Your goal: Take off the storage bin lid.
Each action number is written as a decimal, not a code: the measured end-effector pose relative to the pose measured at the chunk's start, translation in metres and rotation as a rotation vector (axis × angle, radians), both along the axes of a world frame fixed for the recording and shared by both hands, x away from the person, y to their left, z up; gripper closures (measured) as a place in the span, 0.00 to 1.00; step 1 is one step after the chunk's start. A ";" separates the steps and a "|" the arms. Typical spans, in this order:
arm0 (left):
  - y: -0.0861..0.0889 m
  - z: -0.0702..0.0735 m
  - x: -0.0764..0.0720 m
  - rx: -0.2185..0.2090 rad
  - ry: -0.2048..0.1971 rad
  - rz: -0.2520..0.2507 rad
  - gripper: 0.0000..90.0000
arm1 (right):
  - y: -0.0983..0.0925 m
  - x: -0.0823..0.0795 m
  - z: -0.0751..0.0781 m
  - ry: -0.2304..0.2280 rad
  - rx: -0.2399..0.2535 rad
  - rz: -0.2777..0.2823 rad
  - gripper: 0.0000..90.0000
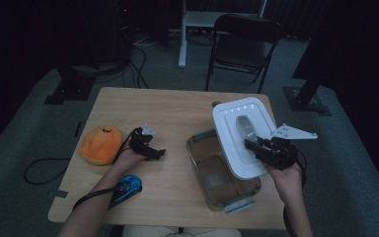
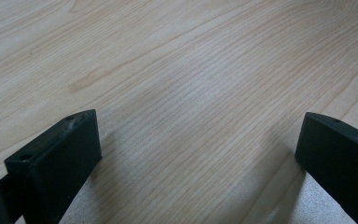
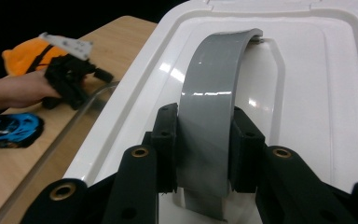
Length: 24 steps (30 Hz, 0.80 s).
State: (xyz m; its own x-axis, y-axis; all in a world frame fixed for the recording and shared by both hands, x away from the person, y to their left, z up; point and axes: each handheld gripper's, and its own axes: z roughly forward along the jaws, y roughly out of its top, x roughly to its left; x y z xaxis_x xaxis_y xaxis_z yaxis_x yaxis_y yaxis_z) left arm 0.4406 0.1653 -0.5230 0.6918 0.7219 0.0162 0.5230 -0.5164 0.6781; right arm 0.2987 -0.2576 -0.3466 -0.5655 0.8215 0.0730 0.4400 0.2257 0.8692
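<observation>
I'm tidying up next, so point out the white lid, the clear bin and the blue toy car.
white lid (image 1: 229,118), high view, flat top left of the handle
clear bin (image 1: 196,153), high view, left wall
blue toy car (image 1: 128,186), high view, roof

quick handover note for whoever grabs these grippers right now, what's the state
Right gripper: shut on the grey arched handle of the white plastic lid, which is tilted above the clear plastic bin.
Left gripper: open, holding nothing, low over the wooden table.
Orange plush toy and blue toy car lie on the table left of the bin.
Done: lid gripped and off the bin.
Left: probably set the lid aside, then load the toys.
</observation>
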 end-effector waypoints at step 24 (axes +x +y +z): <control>0.000 0.000 0.000 0.000 0.001 0.000 0.01 | -0.061 0.071 -0.046 0.030 0.012 -0.194 0.76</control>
State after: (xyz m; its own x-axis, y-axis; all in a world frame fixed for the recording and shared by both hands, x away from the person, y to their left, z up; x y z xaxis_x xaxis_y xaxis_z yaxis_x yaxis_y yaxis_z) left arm 0.4406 0.1654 -0.5230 0.6920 0.7218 0.0149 0.5238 -0.5162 0.6777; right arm 0.3702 -0.3191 -0.3922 -0.3942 0.9138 0.0980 0.5001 0.1238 0.8571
